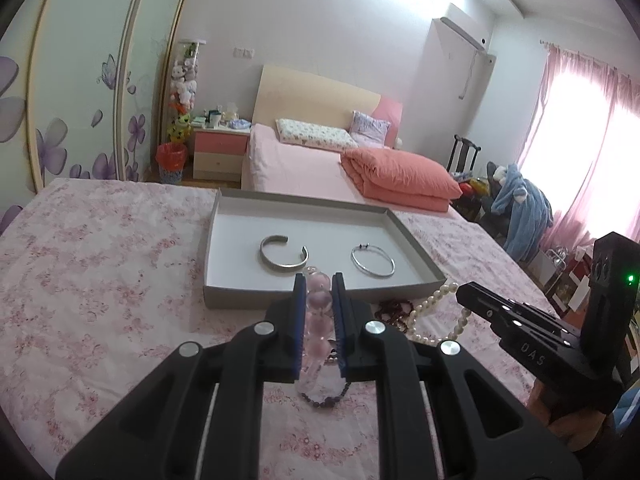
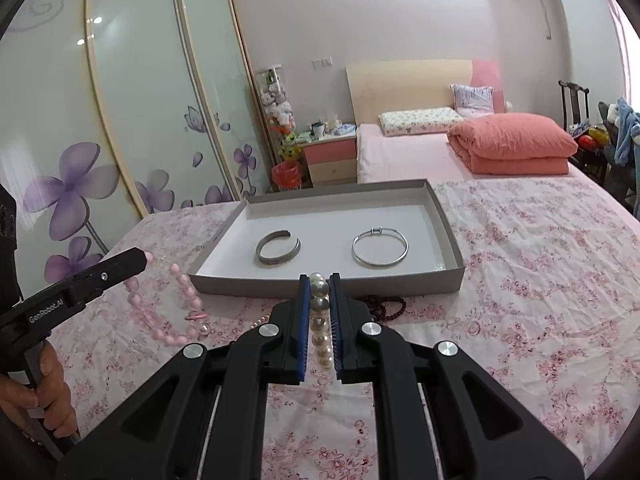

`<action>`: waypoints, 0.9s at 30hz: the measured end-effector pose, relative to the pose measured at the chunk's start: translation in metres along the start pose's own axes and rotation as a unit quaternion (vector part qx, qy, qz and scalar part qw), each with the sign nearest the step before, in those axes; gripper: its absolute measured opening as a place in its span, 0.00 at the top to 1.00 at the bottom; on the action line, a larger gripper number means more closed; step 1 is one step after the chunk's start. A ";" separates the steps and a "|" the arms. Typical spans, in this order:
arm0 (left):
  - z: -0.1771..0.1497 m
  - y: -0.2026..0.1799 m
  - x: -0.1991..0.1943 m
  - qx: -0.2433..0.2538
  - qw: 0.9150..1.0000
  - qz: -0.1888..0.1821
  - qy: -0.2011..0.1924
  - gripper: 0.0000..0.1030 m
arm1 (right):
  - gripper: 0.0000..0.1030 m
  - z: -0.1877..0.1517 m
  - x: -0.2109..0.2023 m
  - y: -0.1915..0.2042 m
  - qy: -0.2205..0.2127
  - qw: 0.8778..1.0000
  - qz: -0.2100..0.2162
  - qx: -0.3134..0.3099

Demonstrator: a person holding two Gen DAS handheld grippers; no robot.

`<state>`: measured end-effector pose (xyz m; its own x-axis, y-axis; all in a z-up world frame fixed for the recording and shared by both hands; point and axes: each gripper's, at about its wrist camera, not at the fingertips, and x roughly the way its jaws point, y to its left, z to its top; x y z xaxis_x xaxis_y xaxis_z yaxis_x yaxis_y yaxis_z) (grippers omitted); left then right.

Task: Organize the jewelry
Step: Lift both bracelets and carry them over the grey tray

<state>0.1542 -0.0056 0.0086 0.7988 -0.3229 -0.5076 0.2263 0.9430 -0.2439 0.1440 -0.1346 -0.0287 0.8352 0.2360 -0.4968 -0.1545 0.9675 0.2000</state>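
Note:
My left gripper (image 1: 319, 278) is shut on a strand of pink beads (image 1: 318, 304), which hangs from its tip (image 2: 145, 258) in a loop (image 2: 176, 308) over the floral cloth. My right gripper (image 2: 319, 277) is shut on a pearl strand (image 2: 320, 320), which trails down from its tip (image 1: 462, 292) as a string of pearls (image 1: 436, 300). Both grippers are just in front of a shallow grey tray (image 1: 240, 294) (image 2: 256, 286). Inside the tray lie a silver cuff (image 1: 284, 256) (image 2: 278, 253) and a thin silver bangle (image 1: 373, 261) (image 2: 380, 250).
A dark red bead bracelet (image 1: 394, 310) (image 2: 384, 306) lies by the tray's front wall, and a dark purple bead strand (image 1: 326, 400) lies under my left gripper. A bed with a folded orange quilt (image 2: 512, 144) stands behind. A hand (image 2: 36, 396) holds the left gripper's handle.

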 end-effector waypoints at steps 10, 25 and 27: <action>-0.003 -0.014 -0.032 0.020 0.998 0.041 -0.049 0.87 | 0.90 0.002 -0.029 0.014 -0.057 0.998 -0.013 -0.012; -0.002 -0.025 -0.037 0.052 0.992 0.095 -0.070 0.87 | 0.90 0.010 -0.051 0.035 -0.135 0.986 -0.074 -0.062; 0.000 -0.025 -0.036 0.054 0.992 0.094 -0.069 0.87 | 0.90 0.012 -0.052 0.034 -0.138 0.986 -0.075 -0.062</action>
<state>0.1200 -0.0171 0.0332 0.9000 -0.1325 -0.4152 0.1172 0.9912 -0.0622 0.1023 -0.1153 0.0141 0.9626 0.0728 -0.2608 -0.0678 0.9973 0.0282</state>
